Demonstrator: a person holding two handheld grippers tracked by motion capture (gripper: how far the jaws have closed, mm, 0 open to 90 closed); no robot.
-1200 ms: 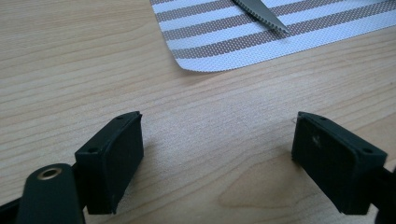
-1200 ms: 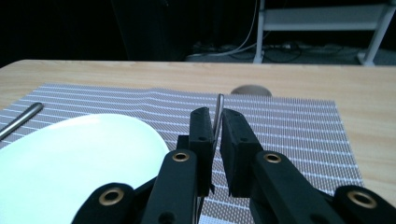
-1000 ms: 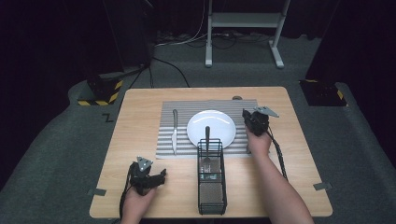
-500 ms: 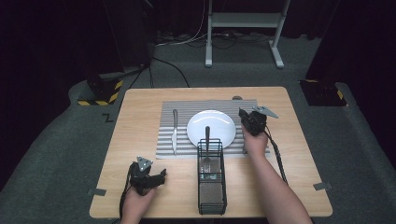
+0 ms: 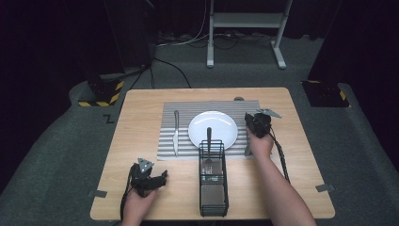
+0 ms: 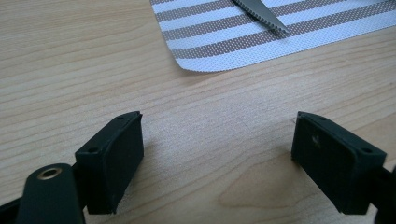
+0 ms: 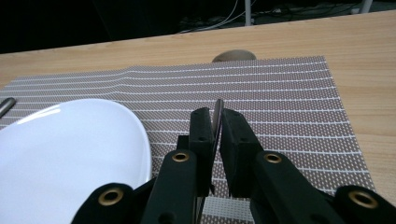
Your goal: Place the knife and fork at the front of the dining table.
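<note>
Utensil [image 7: 217,122] clamped in right gripper [image 7: 215,126] jaws; no writing legible.

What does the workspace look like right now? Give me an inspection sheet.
Surface: wooden table, striped placemat flat.
Job's things: white plate, knife to its left, wire caddy, thin metal utensil.
Clutter: small round object at the placemat's far edge.
Grippers: right hand-held gripper shut on the utensil; left hand-held gripper open over bare wood.
Cables: gripper cable across the table; floor cables.
Surroundings: dark carpet, metal stand.
</note>
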